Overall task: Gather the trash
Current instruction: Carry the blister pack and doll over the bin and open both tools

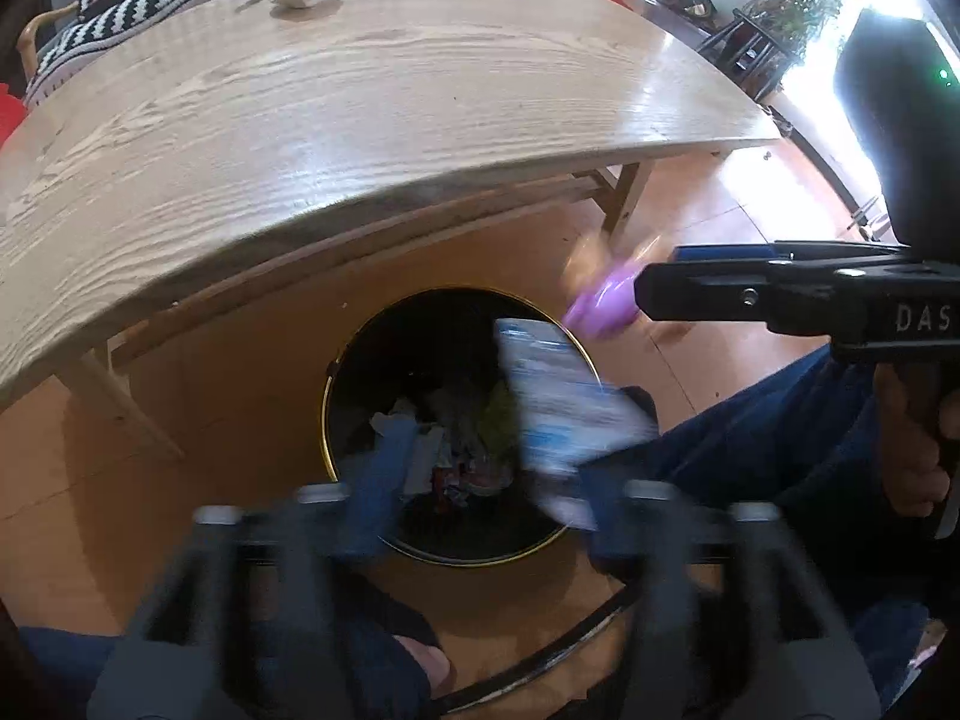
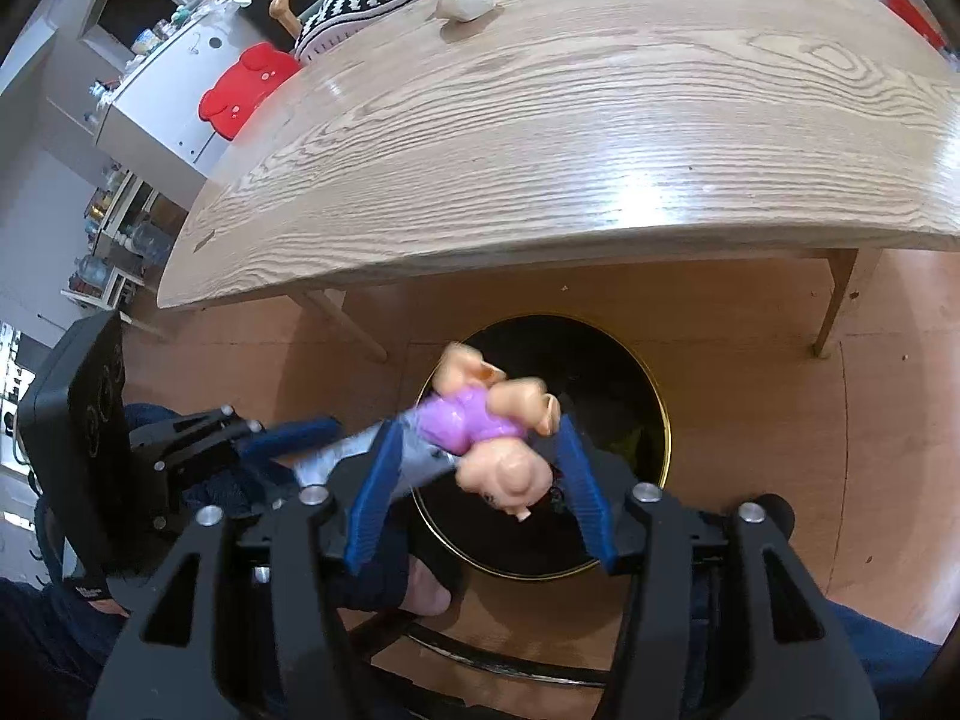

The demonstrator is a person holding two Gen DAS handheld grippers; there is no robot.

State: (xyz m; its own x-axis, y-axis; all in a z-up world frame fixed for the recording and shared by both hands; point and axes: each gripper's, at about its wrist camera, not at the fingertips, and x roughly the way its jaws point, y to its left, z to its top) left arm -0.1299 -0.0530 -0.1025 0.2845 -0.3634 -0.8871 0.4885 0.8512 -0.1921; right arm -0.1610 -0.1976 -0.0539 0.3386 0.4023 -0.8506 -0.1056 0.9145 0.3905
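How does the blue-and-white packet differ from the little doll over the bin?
The packet is flat, printed blue and white; the doll is rounded, peach-skinned, in purple. The packet sits by the left claw, the doll between the fingers of the right claw. Both hang above the black bin.

Only one piece of lettering could be read: the white capitals "DAS" stood on the black body of the right gripper (image 1: 660, 276), seen in the left wrist view and cut off by the frame's edge. The blue and white packet (image 1: 570, 402) above the bin carried print, but motion blur left it unreadable
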